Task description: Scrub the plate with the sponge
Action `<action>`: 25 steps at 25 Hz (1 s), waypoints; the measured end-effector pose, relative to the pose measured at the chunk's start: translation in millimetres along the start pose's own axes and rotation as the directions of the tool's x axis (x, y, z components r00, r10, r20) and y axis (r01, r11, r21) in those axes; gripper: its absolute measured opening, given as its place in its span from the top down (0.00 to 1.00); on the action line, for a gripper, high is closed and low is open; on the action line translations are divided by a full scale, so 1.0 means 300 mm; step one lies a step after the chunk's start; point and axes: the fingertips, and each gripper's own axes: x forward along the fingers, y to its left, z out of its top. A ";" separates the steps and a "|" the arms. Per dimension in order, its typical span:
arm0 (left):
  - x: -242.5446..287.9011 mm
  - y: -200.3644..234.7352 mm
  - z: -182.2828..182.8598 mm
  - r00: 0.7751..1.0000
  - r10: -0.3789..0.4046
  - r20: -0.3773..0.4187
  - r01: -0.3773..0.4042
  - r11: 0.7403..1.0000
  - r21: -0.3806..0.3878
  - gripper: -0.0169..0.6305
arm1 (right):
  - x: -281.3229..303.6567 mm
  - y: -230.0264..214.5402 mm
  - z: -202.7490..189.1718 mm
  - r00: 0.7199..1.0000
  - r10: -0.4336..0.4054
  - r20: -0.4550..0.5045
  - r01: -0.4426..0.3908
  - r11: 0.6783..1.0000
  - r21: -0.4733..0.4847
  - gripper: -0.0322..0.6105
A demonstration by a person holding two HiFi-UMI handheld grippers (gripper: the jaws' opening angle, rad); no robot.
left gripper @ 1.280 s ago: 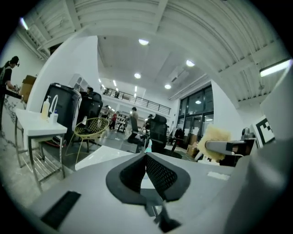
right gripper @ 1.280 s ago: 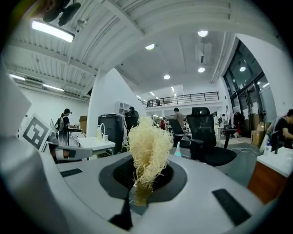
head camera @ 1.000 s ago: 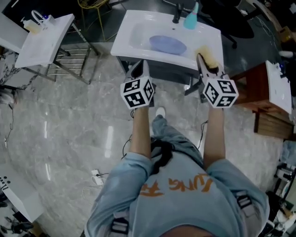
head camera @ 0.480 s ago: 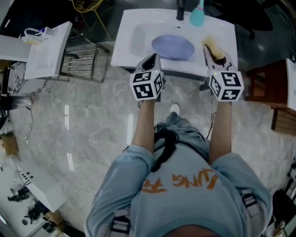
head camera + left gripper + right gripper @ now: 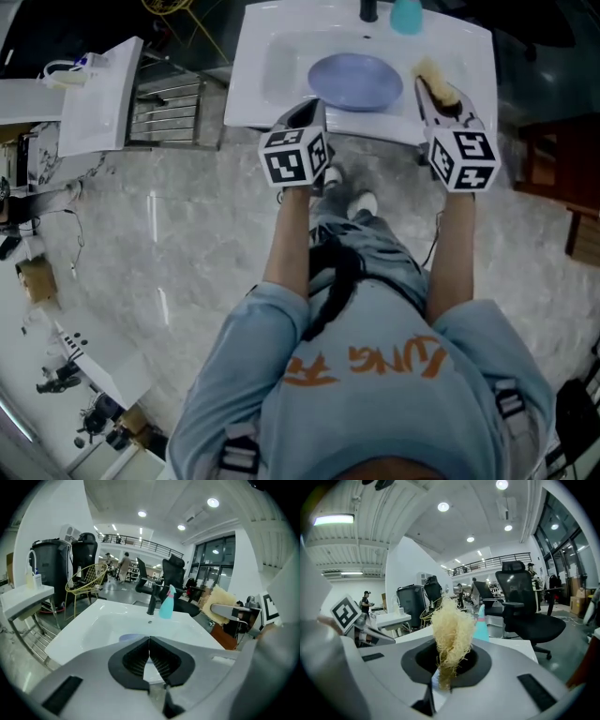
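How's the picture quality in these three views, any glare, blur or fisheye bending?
Head view: pale glare streaks on the polished grey stone floor. Left gripper view: fisheye curves the white sink, corners black. Right gripper view: the straw-coloured fibrous sponge looks sharp; round ceiling lights blow out.

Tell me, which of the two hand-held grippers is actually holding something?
The right gripper: its jaws are clamped on the straw-coloured fibrous sponge. The left gripper has its jaws shut together with nothing between them.

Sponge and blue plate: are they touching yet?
Apart. The left gripper view shows the sponge held up at the right, white sink between it and the plate in the basin.
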 end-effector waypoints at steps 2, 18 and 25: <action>0.006 0.023 -0.004 1.000 0.009 -0.022 -0.009 1.000 -0.013 0.97 | 0.000 -0.002 -0.024 0.999 0.008 -0.033 -0.010 0.999 -0.048 0.90; 0.232 0.156 0.037 0.991 -0.034 -0.131 0.033 0.999 -0.014 0.97 | 0.172 -0.126 -0.123 0.989 -0.059 -0.133 0.053 0.998 -0.044 0.90; 0.309 0.261 -0.011 0.975 0.018 -0.221 -0.017 1.000 0.009 0.96 | 0.309 -0.093 -0.154 0.989 -0.056 -0.138 0.050 0.998 -0.047 0.90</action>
